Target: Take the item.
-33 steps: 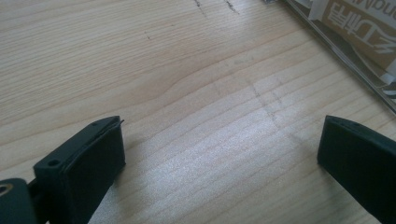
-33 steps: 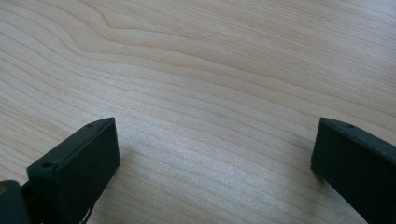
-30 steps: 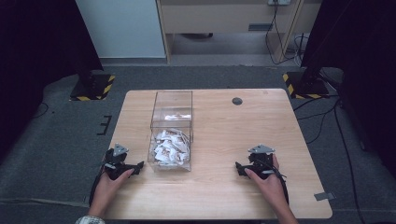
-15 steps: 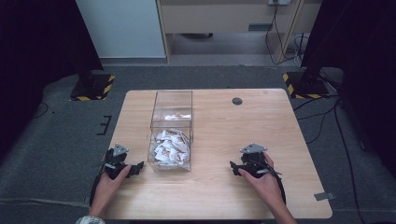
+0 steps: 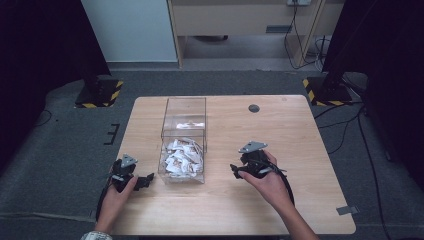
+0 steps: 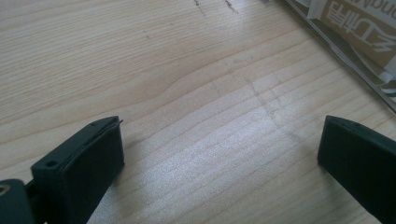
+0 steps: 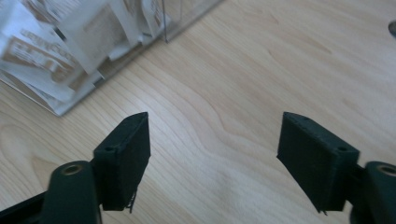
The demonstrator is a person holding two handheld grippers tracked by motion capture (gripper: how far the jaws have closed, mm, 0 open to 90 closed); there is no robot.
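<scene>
Overhead, a clear box of white paper sachets stands left of centre on the bench. At its left the left gripper rests just beside the box; at its right the right gripper hovers near it. Along the left gripper, the fingers stand spread over bare wood, the box wall at upper right. Along the right gripper, the fingers have just been closing, nothing between them, sachets at upper left.
</scene>
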